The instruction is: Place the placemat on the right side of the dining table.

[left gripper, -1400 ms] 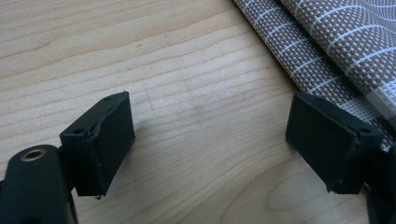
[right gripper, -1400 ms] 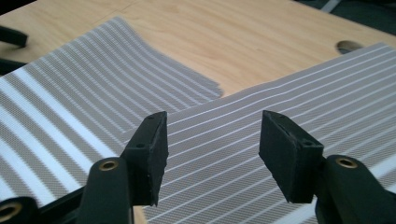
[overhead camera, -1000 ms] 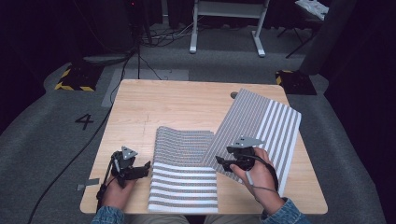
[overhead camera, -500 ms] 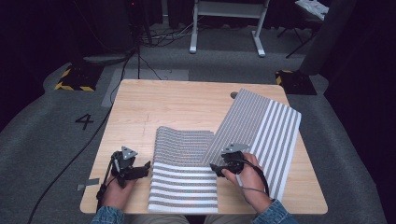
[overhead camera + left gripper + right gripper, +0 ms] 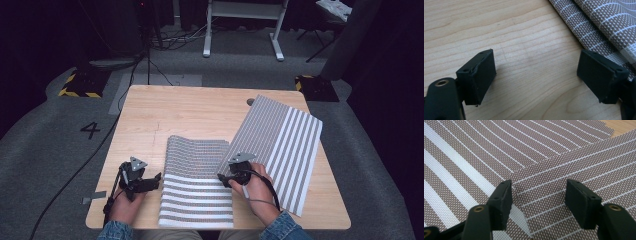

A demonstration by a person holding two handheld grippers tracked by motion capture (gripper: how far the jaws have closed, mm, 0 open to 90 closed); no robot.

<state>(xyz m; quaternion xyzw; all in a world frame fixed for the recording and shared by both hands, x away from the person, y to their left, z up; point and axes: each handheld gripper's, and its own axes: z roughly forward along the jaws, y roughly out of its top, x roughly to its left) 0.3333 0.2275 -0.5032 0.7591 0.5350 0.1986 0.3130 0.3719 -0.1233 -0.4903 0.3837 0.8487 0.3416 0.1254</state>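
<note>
My right tool [image 5: 226, 178] hovers with jaws apart and just been narrowing at the mats' [image 5: 197, 185] overlap, lower centre; left tool [image 5: 150, 182] wide over bare bench [image 5: 190, 110]. Pinching both layers risks dragging both mats.

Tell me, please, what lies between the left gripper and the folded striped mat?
Only bare wooden table. In the high view, the left gripper stops beside the folded striped mat, apart from it. The left gripper view shows plain wood between its open jaws.
</note>
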